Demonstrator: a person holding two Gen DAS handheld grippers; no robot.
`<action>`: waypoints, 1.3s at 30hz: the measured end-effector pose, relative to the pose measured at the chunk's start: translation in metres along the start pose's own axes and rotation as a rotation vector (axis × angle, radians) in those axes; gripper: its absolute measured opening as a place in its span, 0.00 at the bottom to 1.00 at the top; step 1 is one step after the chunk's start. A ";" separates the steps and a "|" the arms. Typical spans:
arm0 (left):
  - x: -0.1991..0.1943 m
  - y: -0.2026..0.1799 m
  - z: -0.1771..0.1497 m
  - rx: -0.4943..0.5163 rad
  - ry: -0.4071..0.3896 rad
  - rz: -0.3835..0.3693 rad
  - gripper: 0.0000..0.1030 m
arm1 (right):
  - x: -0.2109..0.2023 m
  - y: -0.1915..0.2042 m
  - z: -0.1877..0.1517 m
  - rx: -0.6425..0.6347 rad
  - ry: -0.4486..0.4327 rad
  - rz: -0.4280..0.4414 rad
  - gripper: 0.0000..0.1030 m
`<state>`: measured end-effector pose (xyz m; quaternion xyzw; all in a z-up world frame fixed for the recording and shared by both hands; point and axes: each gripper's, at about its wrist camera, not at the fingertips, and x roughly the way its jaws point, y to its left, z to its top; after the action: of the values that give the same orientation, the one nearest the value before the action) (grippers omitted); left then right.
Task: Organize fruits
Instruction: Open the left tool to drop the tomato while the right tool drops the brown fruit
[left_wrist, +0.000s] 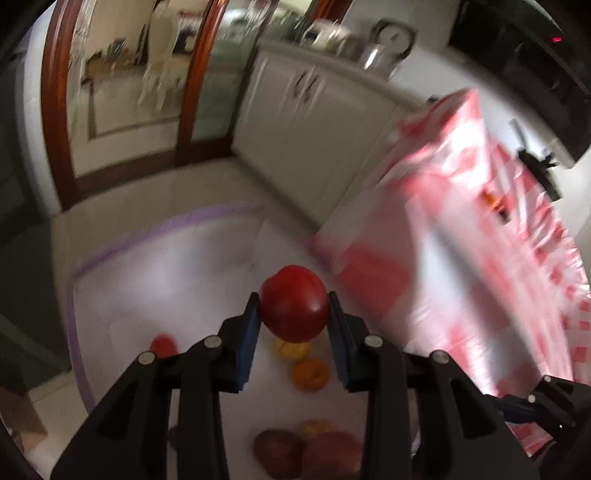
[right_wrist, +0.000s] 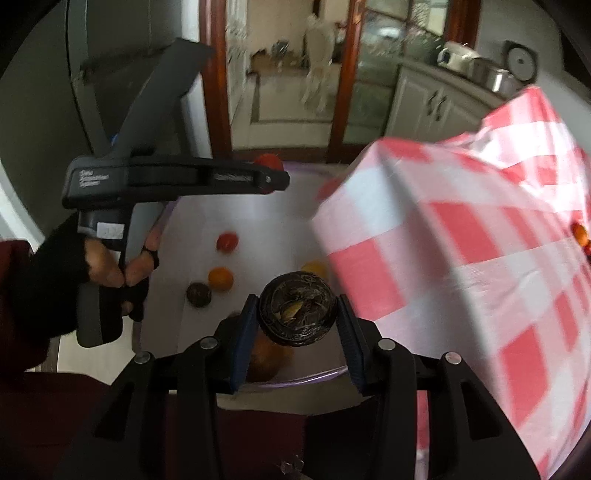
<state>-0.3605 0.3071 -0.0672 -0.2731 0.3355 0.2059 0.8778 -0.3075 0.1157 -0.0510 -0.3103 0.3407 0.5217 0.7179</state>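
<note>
Item 1: left gripper (left_wrist: 293, 306). I have it closed on a red fruit (left_wrist: 294, 303), likely a tomato or plum; the blue pads press its two flanks and the fruit sits right at the fingertips, at 12 o'clock from the gripper body. It hangs above the table (left_wrist: 155, 280), clear of the surface. I judge it is carried this way to be set down among the sorted fruit.

Item 2: right gripper (right_wrist: 297, 314). Clamped on a dark round fruit (right_wrist: 297, 309) with a wrinkled, veined skin and a yellowish patch, possibly a passion fruit. It fills the gap between the pads, also at 12 o'clock, held over the near rim of the table.

Item 3: loose fruit on the white table. In the right wrist view: a small red one (right_wrist: 226, 241) at 10 o'clock from the held fruit, an orange one (right_wrist: 220, 278) and a dark one (right_wrist: 198, 294) at 9 o'clock, a yellow one (right_wrist: 314, 266) just past it at 12 o'clock. Well apart from each other, not yet grouped by kind, as I judge it.

Item 4: red-and-white checked bag (right_wrist: 461, 258). Stands at 2 o'clock, slumped toward the table; I take it as the source of the fruit. An orange fruit (right_wrist: 580, 232) peeks at its far edge.

Item 5: a gloved hand (right_wrist: 107, 273) grips the left gripper's handle, at 9 o'clock in the right wrist view.
</note>
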 end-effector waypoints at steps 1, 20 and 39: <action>0.009 0.005 -0.006 -0.011 0.033 0.022 0.35 | 0.009 0.001 -0.002 -0.005 0.025 0.002 0.41; 0.043 0.039 -0.028 -0.118 0.148 0.195 0.36 | 0.089 0.028 0.001 -0.123 0.123 0.030 0.42; 0.031 0.048 -0.025 -0.218 0.099 0.257 0.98 | 0.077 0.028 0.005 -0.142 0.055 -0.030 0.84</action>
<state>-0.3771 0.3340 -0.1207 -0.3313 0.3862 0.3380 0.7917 -0.3164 0.1687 -0.1136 -0.3798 0.3177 0.5252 0.6921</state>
